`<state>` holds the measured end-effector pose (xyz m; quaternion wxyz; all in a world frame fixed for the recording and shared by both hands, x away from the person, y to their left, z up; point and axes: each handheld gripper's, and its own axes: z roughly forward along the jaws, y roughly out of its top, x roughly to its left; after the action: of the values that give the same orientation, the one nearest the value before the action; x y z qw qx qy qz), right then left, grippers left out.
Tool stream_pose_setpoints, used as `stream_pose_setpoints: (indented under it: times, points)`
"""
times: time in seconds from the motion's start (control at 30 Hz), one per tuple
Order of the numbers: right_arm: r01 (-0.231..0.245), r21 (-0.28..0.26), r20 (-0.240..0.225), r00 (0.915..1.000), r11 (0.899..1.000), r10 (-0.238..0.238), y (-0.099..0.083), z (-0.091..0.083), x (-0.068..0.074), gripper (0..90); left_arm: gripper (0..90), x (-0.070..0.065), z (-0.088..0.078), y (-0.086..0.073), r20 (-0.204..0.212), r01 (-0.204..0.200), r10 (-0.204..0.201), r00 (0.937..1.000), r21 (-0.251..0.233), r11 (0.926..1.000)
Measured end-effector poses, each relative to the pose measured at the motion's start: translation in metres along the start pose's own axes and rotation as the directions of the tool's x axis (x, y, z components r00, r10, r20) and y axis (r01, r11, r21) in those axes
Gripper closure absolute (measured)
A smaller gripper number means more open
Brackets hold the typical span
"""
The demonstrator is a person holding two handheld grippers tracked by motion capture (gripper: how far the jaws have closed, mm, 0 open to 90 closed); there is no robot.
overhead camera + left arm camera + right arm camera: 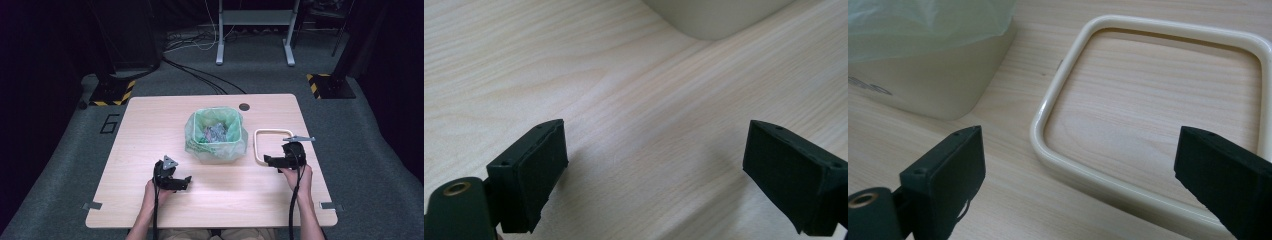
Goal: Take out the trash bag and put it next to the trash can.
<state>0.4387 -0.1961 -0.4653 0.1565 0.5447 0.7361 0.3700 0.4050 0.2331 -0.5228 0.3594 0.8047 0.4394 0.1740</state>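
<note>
Cream frame (pixel 1148 115) lies flat on the table (pixel 225 200), just right of the bag-lined bin (pixel 217 135). Right gripper (pixel 272 161) hovers at the frame's near edge, jaws spread, nothing between. Left gripper (pixel 182 182), near-left of the bin, jaws spread, empty.

ring (pixel 1153 125): cream | bin liner (pixel 216 135): translucent green | table (pixel 150 125): pale wood grain | tongs: black

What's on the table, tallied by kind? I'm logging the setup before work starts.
Bins, cream, lined with a green bag: 1
Cream square rings: 1
Hand-held grippers: 2, left gripper and right gripper, both open with nothing between the fingers
Total: 4
</note>
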Motion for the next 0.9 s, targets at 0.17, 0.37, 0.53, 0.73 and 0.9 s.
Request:
stream_pose_setpoints:
  times: [0.17, 0.37, 0.53, 0.73, 0.9]
  points:
    - [0.037, -0.008, -0.016, 0.9992, 0.999, -0.037, 0.003, -0.002, 0.012, 7.1, 10.3, 0.002, -0.011, 0.009, 0.033, 0.026, -0.025, 0.9992, -0.048, 0.9985]
    - [0.120, -0.029, -0.055, 0.9910, 0.992, -0.122, 0.012, -0.002, 0.032, 11.3, 10.2, 0.002, -0.017, 0.023, 0.076, 0.008, -0.003, 0.9971, -0.070, 0.9975]
    - [0.178, -0.043, -0.089, 0.9794, 0.983, -0.181, 0.021, 0.000, 0.048, 12.0, 10.3, 0.000, -0.019, 0.034, 0.089, -0.017, 0.024, 0.9958, -0.082, 0.9965]
    - [0.265, -0.028, -0.098, 0.9590, 0.964, -0.266, 0.032, 0.005, 0.070, 14.3, 13.0, -0.001, -0.022, 0.050, 0.079, -0.029, 0.039, 0.9961, -0.122, 0.9922]
    - [0.296, -0.038, -0.118, 0.9471, 0.954, -0.299, 0.035, 0.007, 0.080, 15.9, 16.8, 0.006, -0.017, 0.055, 0.094, -0.047, 0.062, 0.9936, -0.150, 0.9875]
